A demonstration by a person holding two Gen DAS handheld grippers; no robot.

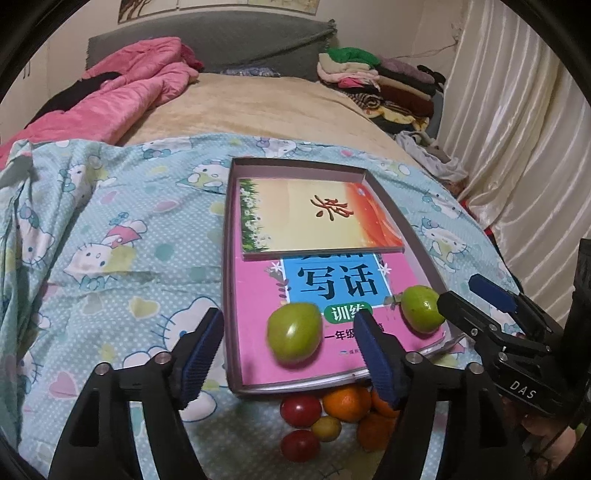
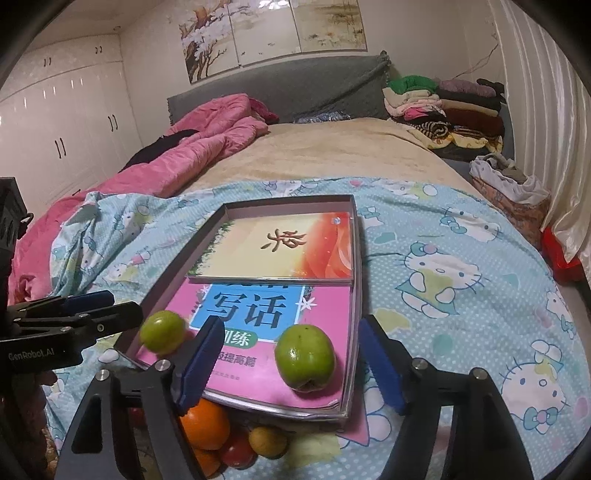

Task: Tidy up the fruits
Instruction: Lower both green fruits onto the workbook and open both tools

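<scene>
Two green fruits [image 1: 294, 334] [image 1: 422, 309] sit in the box [image 1: 229, 258].
Both tongs, left [image 1: 291, 354] and right [image 2: 291, 363], are spread wide and pinch nothing, so each fruit rests free on the pink book [image 2: 317, 317].

The pink book [image 1: 258, 295] is partly covered by the smaller book [image 1: 317, 214] laid over its far end, so the top of its title is hidden. Its lowest line of print is too small to be read. The fruit pile [image 1: 332, 417] at the near edge of the tray [image 1: 231, 258] is partly hidden by a blue pad [image 1: 376, 358] in the left wrist view. An orange [image 2: 205, 424] is cut by a finger in the right wrist view. The wall pictures [image 1: 221, 5] are cropped by the top edge.
</scene>
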